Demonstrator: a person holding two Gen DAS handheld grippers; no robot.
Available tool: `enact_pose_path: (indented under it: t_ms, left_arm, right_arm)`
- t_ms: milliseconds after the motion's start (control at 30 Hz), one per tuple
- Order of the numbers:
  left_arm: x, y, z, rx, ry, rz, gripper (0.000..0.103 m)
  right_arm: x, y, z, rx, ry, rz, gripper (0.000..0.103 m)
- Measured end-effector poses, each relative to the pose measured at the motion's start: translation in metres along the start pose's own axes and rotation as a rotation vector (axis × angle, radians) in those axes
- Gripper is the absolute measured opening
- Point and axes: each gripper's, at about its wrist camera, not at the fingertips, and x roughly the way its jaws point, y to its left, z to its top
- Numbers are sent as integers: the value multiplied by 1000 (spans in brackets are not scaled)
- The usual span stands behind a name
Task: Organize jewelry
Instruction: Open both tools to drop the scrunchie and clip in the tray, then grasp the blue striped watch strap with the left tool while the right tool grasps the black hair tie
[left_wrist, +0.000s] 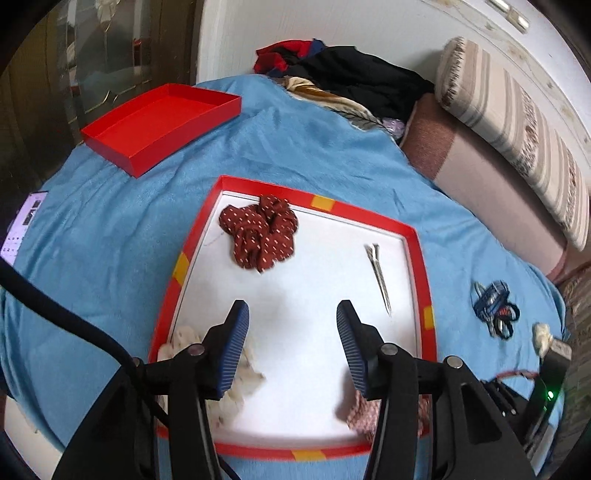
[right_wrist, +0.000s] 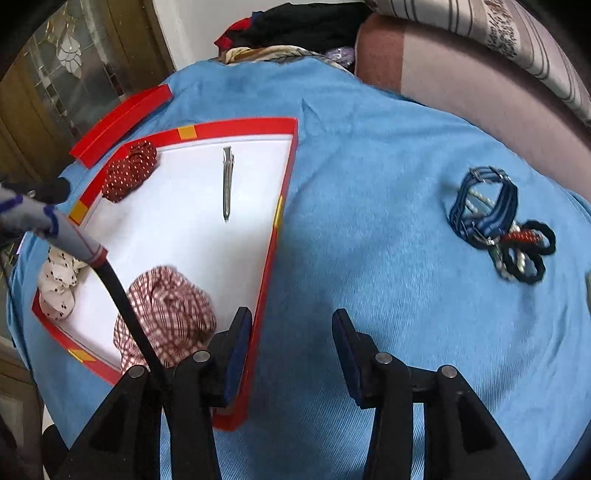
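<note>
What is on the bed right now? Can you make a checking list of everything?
Surface: blue blanket over a bed.
Job's things: red-rimmed tray with a white floor holds a dark red dotted scrunchie, a cream scrunchie, a checked scrunchie and a metal hair clip. A pile of hair ties lies on the blanket, outside the tray.
Clutter: red box lid beside the tray; heap of clothes at the far edge.
Grippers: left gripper open over the tray, holding nothing; right gripper open over the tray's edge, holding nothing.
Cables: black cable by the left gripper.
Surroundings: striped cushion, glass door.
</note>
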Motion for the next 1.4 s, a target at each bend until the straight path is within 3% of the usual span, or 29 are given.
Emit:
enact_pose_path:
  t_ms: [133,400,600,867,1100,1267,1400]
  left_arm:
    - [-15,-15,-9,51,-12,4,48]
    - [-27,-59,-12,120,-17,-27,49]
    - [-11,-113,-23,194,20,-53,50]
    - [24,-192,-36,284,73,-99,52]
    - [67,-249,-28,343,98,-157,52]
    - [111,-275,-14,369,127,-171,52]
    - [139,-283,-6,361,158,-200,52]
  right_arm:
    - [6,5,-18,22,62,-10,48]
    - [-36,-24,-36,85,-48,116,48]
    - [-73,-79,-48,105,-139,43,48]
    - [-85,-189,-60,248,-156,-66,48]
    - [-77,-267,-37,430,-183,4,48]
    - [-60,-288,-12,493,-194,112,48]
    - [-41,-286,12,482,-184,140,48]
